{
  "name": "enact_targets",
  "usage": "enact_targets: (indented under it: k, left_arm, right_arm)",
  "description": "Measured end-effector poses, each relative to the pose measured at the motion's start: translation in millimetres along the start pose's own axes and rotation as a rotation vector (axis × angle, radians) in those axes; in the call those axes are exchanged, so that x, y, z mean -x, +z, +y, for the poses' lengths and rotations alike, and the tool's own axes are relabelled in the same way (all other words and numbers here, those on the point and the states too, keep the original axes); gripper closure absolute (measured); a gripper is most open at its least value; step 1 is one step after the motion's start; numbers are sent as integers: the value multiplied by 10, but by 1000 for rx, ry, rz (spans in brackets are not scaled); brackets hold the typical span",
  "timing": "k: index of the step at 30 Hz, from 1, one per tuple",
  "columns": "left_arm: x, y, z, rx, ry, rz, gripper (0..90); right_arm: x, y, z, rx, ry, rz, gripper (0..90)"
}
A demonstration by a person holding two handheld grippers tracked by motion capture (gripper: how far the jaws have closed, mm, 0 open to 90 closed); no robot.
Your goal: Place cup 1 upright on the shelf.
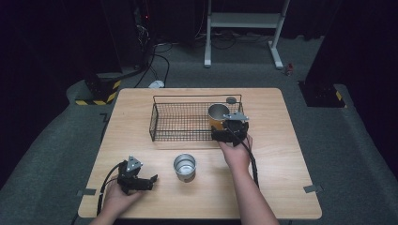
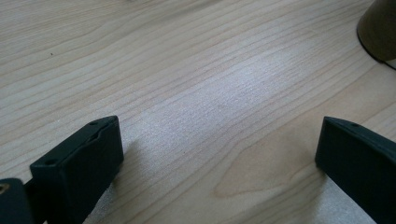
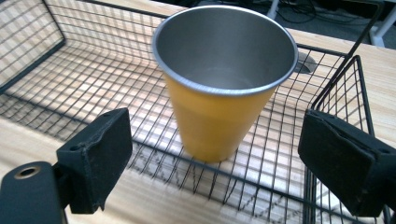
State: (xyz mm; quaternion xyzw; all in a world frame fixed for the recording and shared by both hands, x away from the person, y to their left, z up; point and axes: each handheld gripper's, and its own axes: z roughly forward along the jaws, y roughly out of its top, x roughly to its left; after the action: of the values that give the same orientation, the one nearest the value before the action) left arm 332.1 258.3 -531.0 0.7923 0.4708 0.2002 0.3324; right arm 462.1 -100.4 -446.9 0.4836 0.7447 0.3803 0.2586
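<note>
A yellow cup [image 1: 217,115] [image 3: 219,93] with a steel inside stands upright in the right end of a black wire basket [image 1: 178,123] [image 3: 56,70]. My right gripper [image 1: 230,132] [image 3: 219,163] is open just in front of the basket's near wall, jaws wide on either side of the cup but apart from it. A plain steel cup [image 1: 184,167] stands upright on the table in front of the basket. My left gripper [image 1: 145,180] [image 2: 219,158] is open near the table's front left, jaws resting low over bare wood; a brownish cup base [image 2: 380,28] shows at the top right corner.
The wooden table [image 1: 281,154] has a small grey disc [image 1: 231,100] beyond the basket. Behind the table a white stand [image 1: 244,21] and cables lie on the dark floor. Striped black-and-yellow blocks [image 1: 101,91] sit at the left.
</note>
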Motion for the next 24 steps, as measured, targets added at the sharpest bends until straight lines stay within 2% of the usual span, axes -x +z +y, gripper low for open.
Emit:
enact_targets:
  k: [5, 10, 13, 19, 22, 24]
  left_arm:
    - [-4, -2, 1, -3, 2, -3, 14]
    - [-19, -4, 6, -6, 7, 2, 22]
    - [-7, 0, 5, -5, -6, 13, 15]
    - [-3, 0, 3, -8, -29, 26, 3]
    - [-7, 4, 7, -8, -32, 35, 2]
    - [-10, 10, 15, -10, -30, 31, 3]
  right_arm:
    - [-9, -180, -134, 11, -10, 5, 103]
    - [15, -358, -364, 11, -11, 25, 103]
    - [54, -432, -543, -27, -13, 32, 100]
    - [171, -599, -1018, -74, -6, 28, 105]
    - [239, -635, -1228, -78, -12, 2, 105]
    - [288, -641, -1310, -99, -13, 1, 105]
